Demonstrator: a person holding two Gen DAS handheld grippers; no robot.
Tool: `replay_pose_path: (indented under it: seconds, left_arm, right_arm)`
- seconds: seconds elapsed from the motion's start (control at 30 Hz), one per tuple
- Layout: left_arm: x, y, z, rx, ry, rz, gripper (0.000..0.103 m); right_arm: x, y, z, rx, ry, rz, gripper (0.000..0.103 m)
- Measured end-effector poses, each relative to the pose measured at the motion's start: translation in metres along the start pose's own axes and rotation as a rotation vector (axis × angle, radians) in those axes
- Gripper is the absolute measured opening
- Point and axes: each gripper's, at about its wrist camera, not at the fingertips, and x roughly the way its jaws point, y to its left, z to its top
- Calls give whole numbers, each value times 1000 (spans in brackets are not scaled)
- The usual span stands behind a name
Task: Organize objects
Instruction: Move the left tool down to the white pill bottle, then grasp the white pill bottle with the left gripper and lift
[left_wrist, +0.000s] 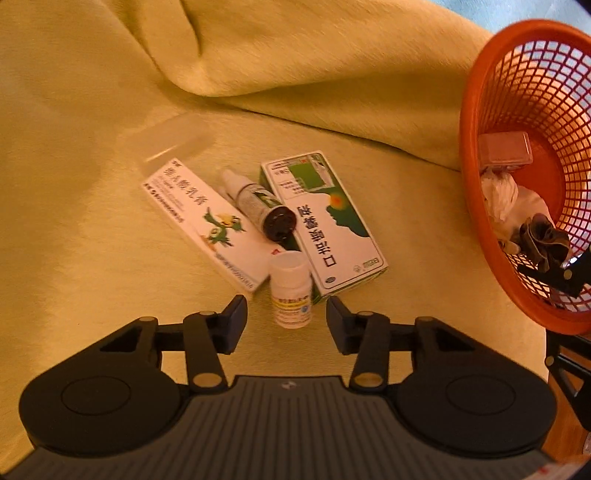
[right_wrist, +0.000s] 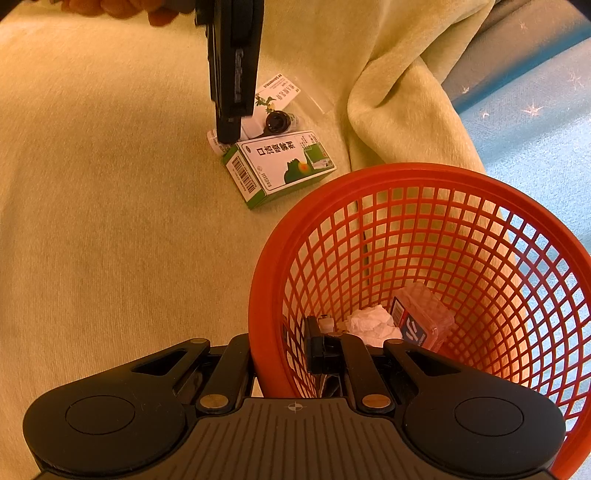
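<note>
On the yellow-green blanket (left_wrist: 92, 184) lies a cluster of medicine items: a green-and-white box (left_wrist: 325, 221), a white box with a parrot picture (left_wrist: 207, 225), a dark spray bottle (left_wrist: 258, 206) on its side, and a small white pill bottle (left_wrist: 290, 291). My left gripper (left_wrist: 286, 310) is open, and the pill bottle's lower part lies between its fingertips. My right gripper (right_wrist: 277, 354) is shut on the near wall of the orange mesh basket (right_wrist: 480, 206), one finger outside and one inside. The right wrist view shows the left gripper (right_wrist: 225, 136) coming down over the green box (right_wrist: 280, 166), partly hiding the pill bottle (right_wrist: 214, 146).
Inside the basket lie a pink plastic box (right_wrist: 421, 321) and crumpled white tissue (right_wrist: 373, 321). A thick blanket fold (left_wrist: 295, 74) rises behind the medicines. A clear plastic bag (left_wrist: 173, 140) lies beside the white box. To the right of the blanket is a blue surface (right_wrist: 535, 129).
</note>
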Motion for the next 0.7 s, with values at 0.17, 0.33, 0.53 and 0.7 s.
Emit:
replay_pose_path:
  seconds: [0.17, 0.33, 0.53, 0.7]
  left_arm:
    - [11, -4, 4, -3, 14, -2, 39]
    - [17, -1, -1, -13, 34, 1, 22]
    - [6, 3, -10, 19, 44, 3, 21]
    - [-8, 2, -14, 34, 35, 6, 21]
  right_arm:
    - [1, 0, 0, -2, 0, 2, 5]
    - [0, 0, -1, -2, 0, 2, 5]
    - [0, 0, -1, -2, 0, 3, 5]
    - [0, 0, -1, -3, 0, 3, 6]
